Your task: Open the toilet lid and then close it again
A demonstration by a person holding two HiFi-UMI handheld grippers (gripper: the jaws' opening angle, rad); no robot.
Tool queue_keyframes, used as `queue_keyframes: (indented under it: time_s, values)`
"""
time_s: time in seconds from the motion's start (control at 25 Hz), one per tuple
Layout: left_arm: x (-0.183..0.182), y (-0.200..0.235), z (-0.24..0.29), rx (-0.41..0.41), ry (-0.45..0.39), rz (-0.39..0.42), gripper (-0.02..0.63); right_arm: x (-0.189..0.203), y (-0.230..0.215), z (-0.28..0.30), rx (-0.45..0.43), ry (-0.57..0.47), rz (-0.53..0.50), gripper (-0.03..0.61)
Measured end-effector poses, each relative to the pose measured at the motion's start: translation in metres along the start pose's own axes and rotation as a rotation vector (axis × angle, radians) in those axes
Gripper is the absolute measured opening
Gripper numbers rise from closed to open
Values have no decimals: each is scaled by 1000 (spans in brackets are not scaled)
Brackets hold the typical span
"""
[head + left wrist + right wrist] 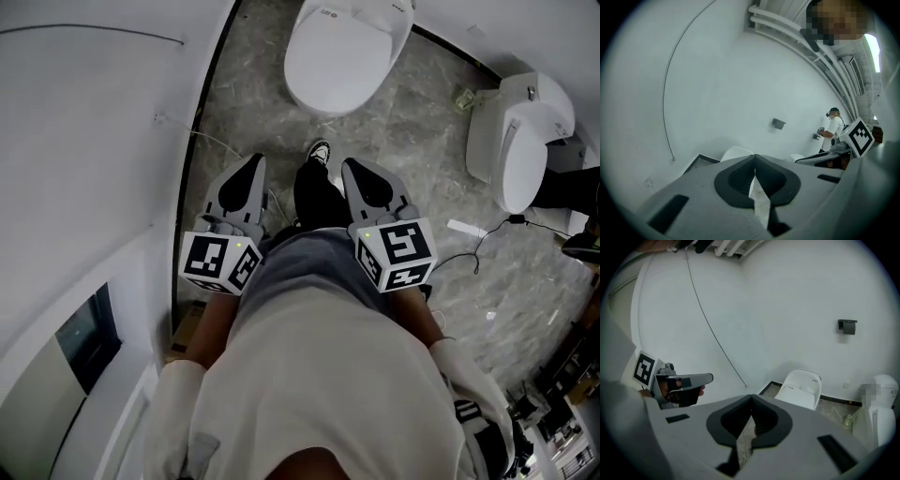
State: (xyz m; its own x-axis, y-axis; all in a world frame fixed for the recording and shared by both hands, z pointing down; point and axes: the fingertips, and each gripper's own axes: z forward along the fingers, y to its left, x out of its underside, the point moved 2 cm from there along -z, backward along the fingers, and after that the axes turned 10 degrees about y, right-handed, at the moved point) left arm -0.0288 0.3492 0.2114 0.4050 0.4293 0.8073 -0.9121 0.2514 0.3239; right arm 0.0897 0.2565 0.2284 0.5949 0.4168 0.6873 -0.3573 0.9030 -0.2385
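Left gripper [254, 161]: centre-left of the head view, jaws pressed together with nothing between them, tips aimed toward the top of the frame and tilted a little downward.
Right gripper [351, 165]: centre-right, level with the other and apart from it, jaws also closed and empty.
Marker cubes: left cube [220, 262] and right cube [395, 253] sit at the rear ends, nearest the torso.
Arms: left forearm [208, 328] and right forearm [422, 314] run down to white sleeves [178, 412] at the lower corners, with elbows bent and tucked close.
Left hand [682, 392]: at the left of the right gripper view, wrapped under its gripper's body.
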Motion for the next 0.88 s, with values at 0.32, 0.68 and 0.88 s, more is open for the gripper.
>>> queue_keyframes:
  time_s: [0.32, 0.68, 0.88]
  values:
    - [-41, 2, 86, 87, 63, 25, 6, -35, -62, 33, 37, 22, 71, 9]
    - [-59, -17, 149, 155, 135, 124, 8, -47, -124, 37, 98, -9, 181, 9]
    - [-53, -29, 174, 197, 194, 209, 8, -42, -144, 32, 134, -29, 241, 9]
